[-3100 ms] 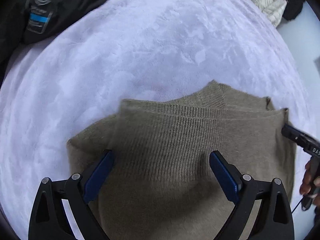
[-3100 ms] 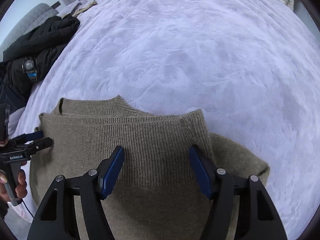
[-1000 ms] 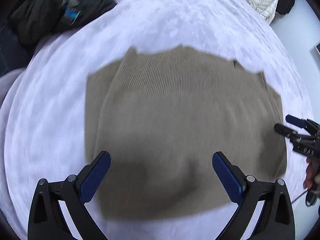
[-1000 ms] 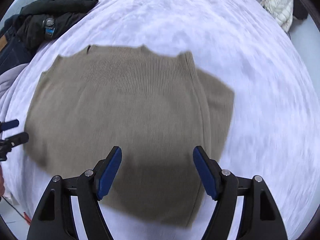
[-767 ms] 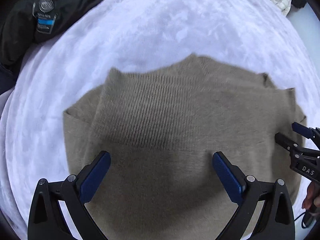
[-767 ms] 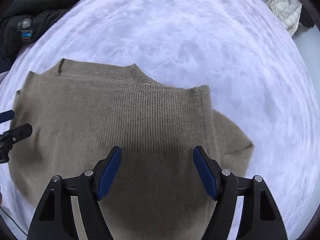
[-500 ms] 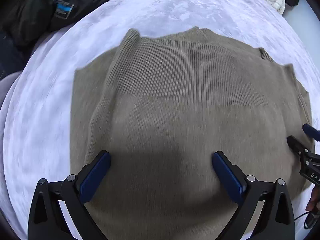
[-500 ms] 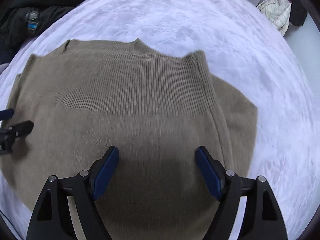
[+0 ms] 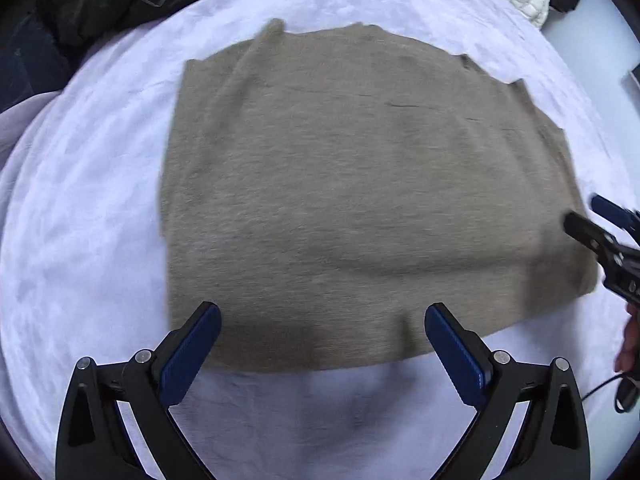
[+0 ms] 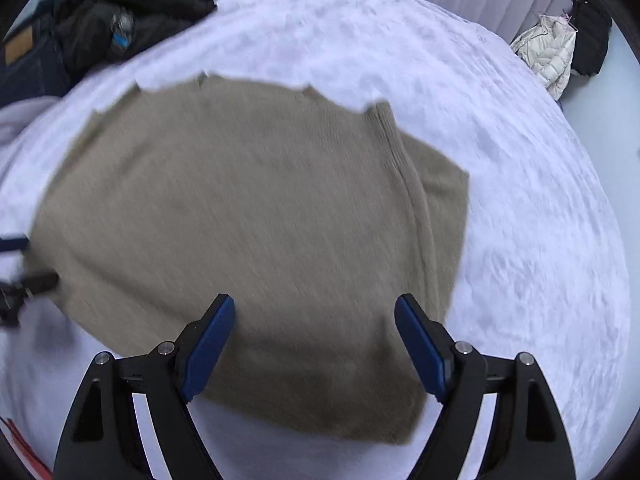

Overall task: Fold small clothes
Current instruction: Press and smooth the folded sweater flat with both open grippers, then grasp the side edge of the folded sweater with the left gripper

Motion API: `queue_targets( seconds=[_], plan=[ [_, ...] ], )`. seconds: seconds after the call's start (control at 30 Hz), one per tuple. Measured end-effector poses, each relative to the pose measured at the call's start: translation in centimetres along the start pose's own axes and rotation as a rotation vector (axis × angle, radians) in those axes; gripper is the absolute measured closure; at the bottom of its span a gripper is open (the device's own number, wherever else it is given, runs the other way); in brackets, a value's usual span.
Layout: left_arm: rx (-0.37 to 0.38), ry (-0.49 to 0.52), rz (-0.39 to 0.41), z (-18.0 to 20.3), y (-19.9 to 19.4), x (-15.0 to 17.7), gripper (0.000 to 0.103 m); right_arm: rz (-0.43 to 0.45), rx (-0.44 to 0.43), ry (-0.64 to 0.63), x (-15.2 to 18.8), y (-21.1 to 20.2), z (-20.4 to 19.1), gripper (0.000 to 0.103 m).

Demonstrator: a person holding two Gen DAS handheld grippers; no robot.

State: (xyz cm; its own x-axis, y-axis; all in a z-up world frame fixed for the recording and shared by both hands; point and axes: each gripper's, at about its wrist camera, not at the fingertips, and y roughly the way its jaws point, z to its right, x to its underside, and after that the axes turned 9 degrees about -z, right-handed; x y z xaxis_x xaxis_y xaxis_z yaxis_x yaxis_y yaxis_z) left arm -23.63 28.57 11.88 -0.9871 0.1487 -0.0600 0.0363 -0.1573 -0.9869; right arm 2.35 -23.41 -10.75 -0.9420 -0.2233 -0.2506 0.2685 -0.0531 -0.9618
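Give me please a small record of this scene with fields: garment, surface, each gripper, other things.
garment: olive knit sweater, folded, lying flat, blurred
surface: white plush bedcover
left gripper: open, above the sweater's near edge, holding nothing
right gripper: open, above the sweater, holding nothing
other things: black jacket at far left; white puffer jacket at far right

White fleecy bed — olive folded sweater flat, dark clothes at far corner

Dark clothes, white puffer jacket, white blanket
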Motion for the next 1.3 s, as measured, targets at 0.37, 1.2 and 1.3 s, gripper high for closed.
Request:
queue_targets(
  seconds=[0.37, 1.2, 1.3],
  plan=[
    [-0.078, 0.093, -0.089, 1.2, 1.9, 2.6, 0.001, -0.187, -0.044, 0.098, -9.1, 7.7, 1.8, 0.012],
    [0.043, 0.070, 0.004, 0.9, -1.6, -12.8, 0.001, -0.184, -0.056, 0.114, -8.6, 6.7, 4.1, 0.011],
    [0.113, 0.065, 0.040, 0.0, -3.8, -12.2, 0.001, -0.120, -0.125, 0.144, -6.7, 3.1, 4.4, 0.011]
  ],
)
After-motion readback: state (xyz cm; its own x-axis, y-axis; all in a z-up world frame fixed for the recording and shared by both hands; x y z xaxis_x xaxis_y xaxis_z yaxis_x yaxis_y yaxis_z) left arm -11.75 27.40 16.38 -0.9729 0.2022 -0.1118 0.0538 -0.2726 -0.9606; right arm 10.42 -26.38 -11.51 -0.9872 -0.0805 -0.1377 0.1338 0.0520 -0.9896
